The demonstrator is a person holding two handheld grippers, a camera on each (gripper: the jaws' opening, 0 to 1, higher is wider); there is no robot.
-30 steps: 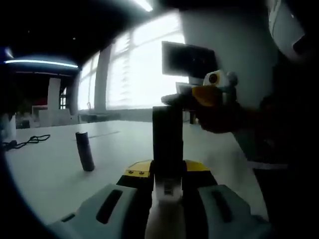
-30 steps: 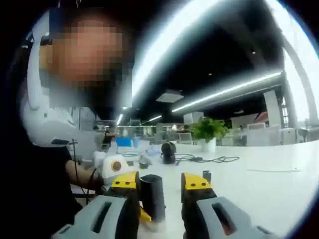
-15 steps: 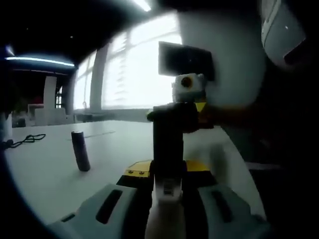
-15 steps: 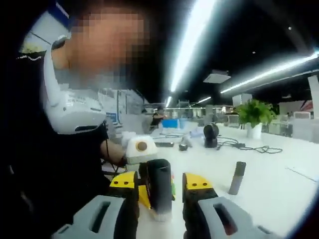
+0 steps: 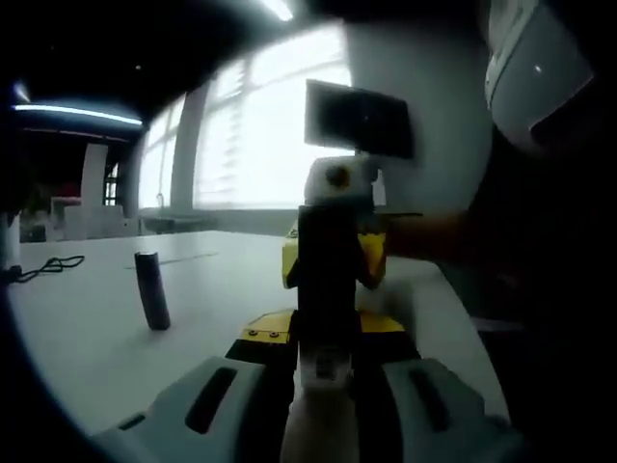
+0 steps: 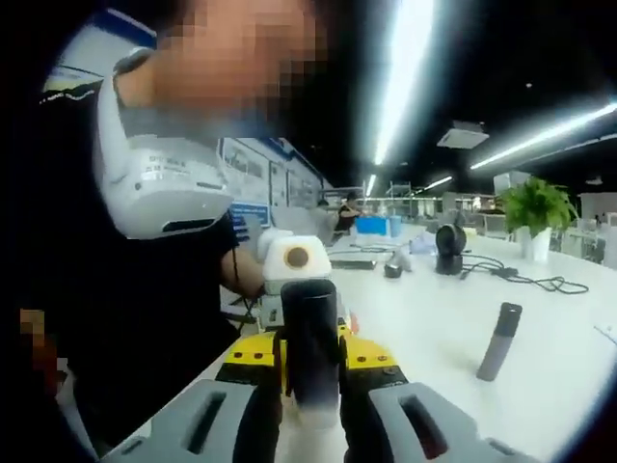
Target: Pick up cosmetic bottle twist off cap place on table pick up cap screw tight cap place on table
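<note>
The cosmetic bottle stands upright in my left gripper (image 5: 324, 338), which is shut on its pale lower body (image 5: 323, 386). Its tall dark cap (image 5: 326, 270) rises above the yellow jaw tips. My right gripper (image 5: 333, 253) comes in from behind, its yellow jaws on either side of the cap's upper part. In the right gripper view the same dark cap (image 6: 308, 338) fills the gap between the jaws of my right gripper (image 6: 310, 359), which are pressed against its sides.
A second dark cylinder (image 5: 151, 290) (image 6: 499, 340) stands alone on the white table (image 5: 87, 338). Far back lie cables (image 6: 525, 282), a black round device (image 6: 449, 248) and a potted plant (image 6: 535, 207). A person in dark clothes (image 6: 116, 318) stands close by.
My right gripper has come in from the right and its jaws have narrowed onto the cap. The left gripper keeps holding the bottle still.
</note>
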